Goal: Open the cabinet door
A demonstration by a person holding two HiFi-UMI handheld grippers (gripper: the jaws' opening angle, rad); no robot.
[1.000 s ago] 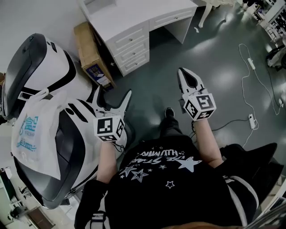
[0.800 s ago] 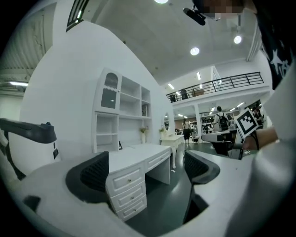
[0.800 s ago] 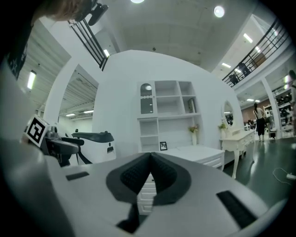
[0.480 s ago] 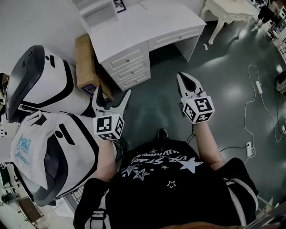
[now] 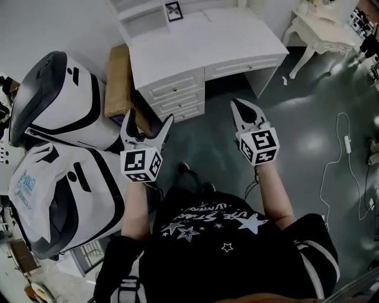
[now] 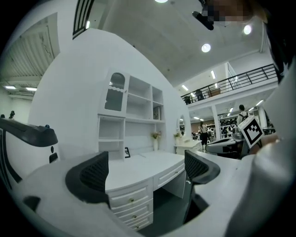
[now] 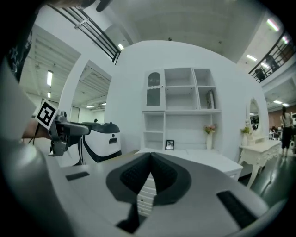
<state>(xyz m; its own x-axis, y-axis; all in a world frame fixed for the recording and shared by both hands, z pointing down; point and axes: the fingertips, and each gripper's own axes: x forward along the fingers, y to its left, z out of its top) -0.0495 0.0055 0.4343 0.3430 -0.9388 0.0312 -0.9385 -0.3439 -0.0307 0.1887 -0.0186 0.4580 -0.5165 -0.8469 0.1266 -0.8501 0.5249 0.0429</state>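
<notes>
The cabinet door, at the hutch's top left, looks light, stiff and glazed; likely best pulled gently by its free edge. Left gripper gapes wide; right gripper is closed, empty.

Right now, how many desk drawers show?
4: in the desk, a top drawer, middle drawer and bottom drawer stacked; one wide drawer above the kneehole. Others possibly hidden.

Desk ahead; box beside its left; photo frame on desk
</notes>
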